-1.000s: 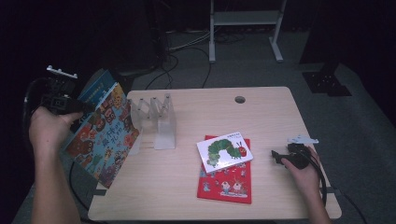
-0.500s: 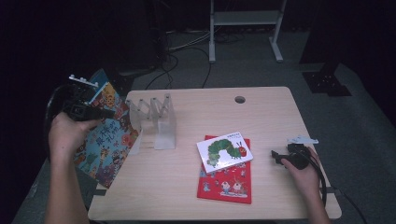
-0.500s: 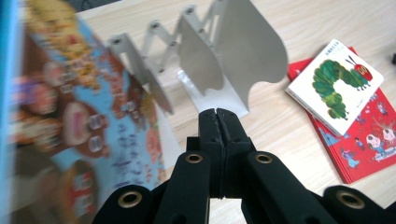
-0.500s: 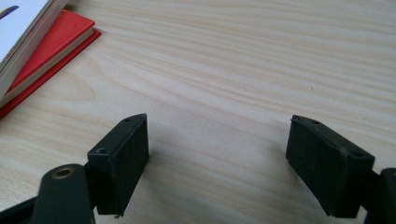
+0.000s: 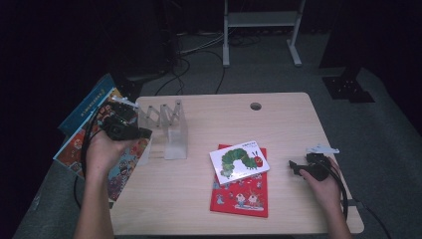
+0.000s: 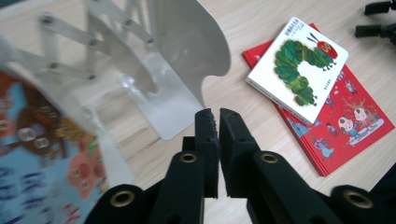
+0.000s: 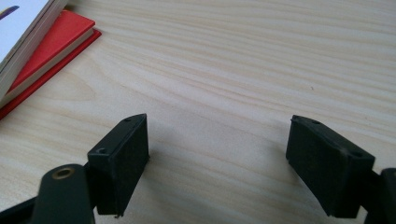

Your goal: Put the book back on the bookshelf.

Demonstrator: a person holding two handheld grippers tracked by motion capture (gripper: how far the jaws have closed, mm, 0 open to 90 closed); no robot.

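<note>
Light wood table (image 5: 278, 114) with a cable hole (image 5: 256, 106) near the far edge. Sitting on it: a clear folding book rack (image 5: 166, 130) on the left, and a red book (image 5: 244, 194) lying flat toward the middle.
</note>
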